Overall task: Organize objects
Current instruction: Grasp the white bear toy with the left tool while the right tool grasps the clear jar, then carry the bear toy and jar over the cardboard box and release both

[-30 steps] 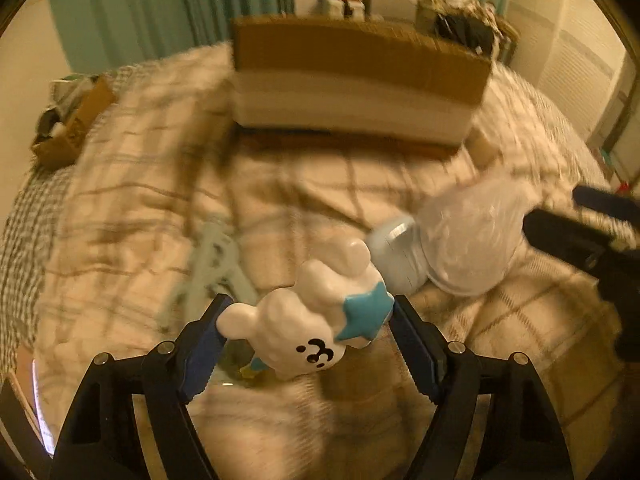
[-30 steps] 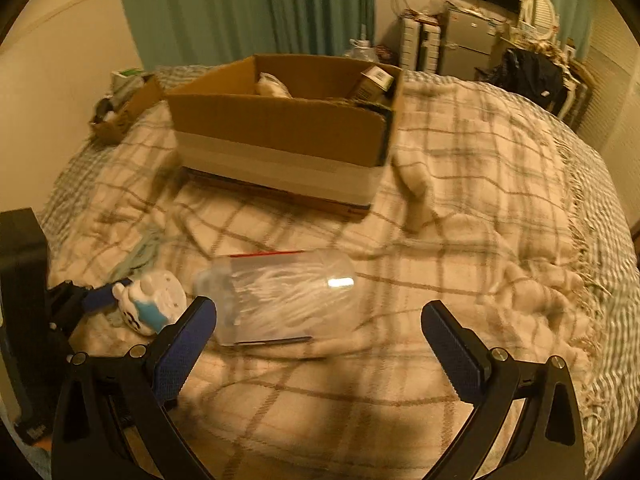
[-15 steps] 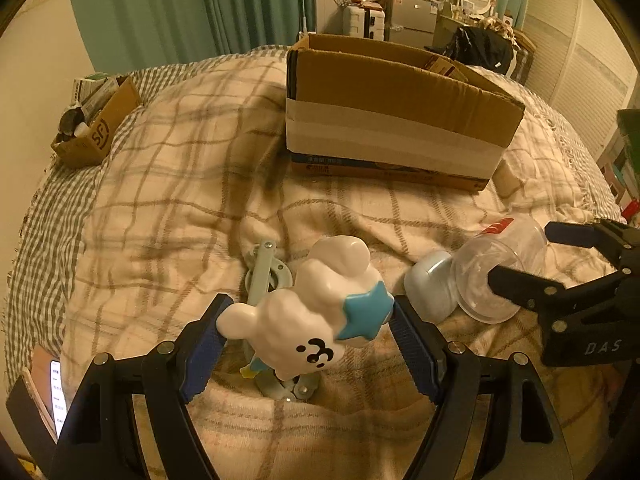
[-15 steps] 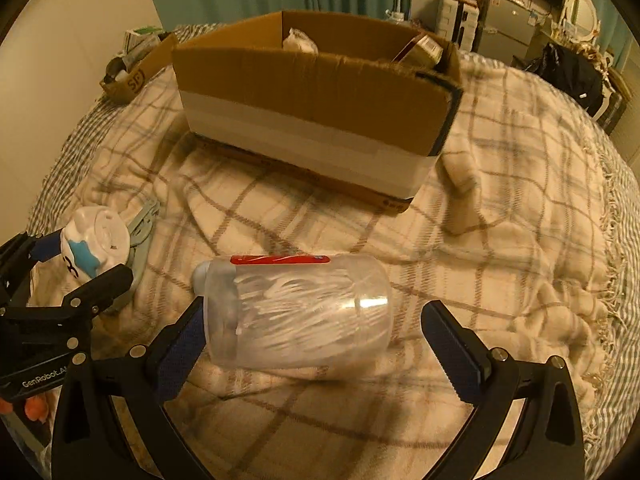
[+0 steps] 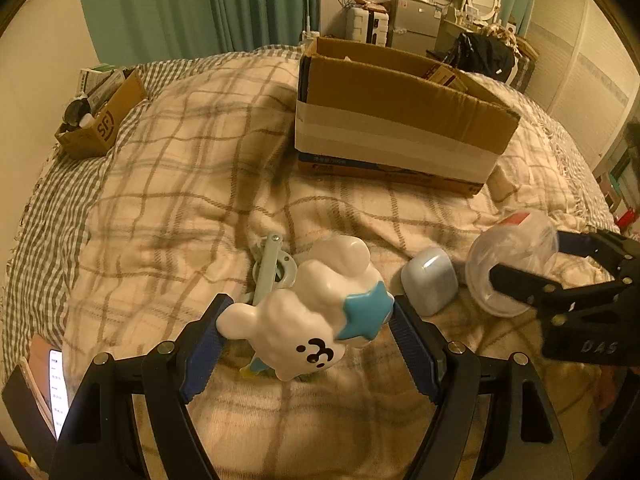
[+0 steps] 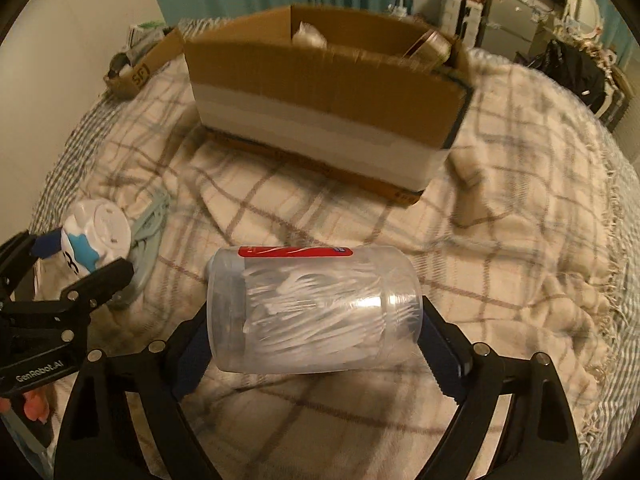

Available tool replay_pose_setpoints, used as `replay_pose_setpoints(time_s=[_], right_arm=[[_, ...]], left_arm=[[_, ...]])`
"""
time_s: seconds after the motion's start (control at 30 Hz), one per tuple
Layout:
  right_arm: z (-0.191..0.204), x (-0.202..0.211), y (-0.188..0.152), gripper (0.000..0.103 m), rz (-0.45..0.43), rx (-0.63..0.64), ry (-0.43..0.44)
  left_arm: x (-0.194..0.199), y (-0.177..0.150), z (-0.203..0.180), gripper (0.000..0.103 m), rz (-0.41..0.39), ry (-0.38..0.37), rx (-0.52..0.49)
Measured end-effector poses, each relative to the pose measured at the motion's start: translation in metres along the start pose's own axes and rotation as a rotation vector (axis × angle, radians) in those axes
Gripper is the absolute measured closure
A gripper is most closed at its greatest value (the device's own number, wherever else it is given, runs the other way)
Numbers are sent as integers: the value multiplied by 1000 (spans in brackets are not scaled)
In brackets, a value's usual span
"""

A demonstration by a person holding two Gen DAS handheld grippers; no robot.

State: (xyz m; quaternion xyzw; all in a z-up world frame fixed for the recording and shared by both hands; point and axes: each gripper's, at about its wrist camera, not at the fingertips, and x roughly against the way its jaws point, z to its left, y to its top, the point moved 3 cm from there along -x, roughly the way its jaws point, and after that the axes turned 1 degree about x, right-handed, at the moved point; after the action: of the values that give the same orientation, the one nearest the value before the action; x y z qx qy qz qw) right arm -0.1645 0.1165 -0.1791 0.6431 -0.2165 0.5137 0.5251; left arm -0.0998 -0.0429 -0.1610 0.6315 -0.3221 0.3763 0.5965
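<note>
- At 6 o'clock in the left wrist view, the left tool (image 5: 306, 334) holds a white figurine (image 5: 308, 320) with a blue star; the blue pads press its two sides, and the figurine sits tilted, clear of the bed.
- At 6 o'clock in the right wrist view, the right tool (image 6: 314, 338) holds a clear plastic jar (image 6: 314, 312) of white sticks. The jar lies sideways, gripped end to end, so that the pads bear on its flat ends and not on the round wall.
- At 12 o'clock on the plaid blanket (image 5: 180, 200) stands an open cardboard box (image 5: 392, 120) with items already inside. Judgement: the box is the collecting point, and both held objects face it for that reason.
- Between the two tools a small grey-blue case (image 5: 430, 286) rests on the blanket, just beside the jar.
- Behind the figurine, a pale green hinged part (image 5: 272, 268) lies flat on the blanket.
- Judgement: both objects are secured; transfer to the box is not yet done. The jar's smooth ends may slip if tilted.
</note>
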Motion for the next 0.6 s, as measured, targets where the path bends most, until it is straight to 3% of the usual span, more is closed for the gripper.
replay_pose_setpoints(time_s=[0.33, 0.6], right_arm=[[9, 84, 3, 13, -122, 66, -78], [14, 163, 20, 13, -256, 116, -147]], left_arm=[[38, 1, -2, 22, -34, -52, 50], [79, 35, -9, 22, -104, -92, 55]])
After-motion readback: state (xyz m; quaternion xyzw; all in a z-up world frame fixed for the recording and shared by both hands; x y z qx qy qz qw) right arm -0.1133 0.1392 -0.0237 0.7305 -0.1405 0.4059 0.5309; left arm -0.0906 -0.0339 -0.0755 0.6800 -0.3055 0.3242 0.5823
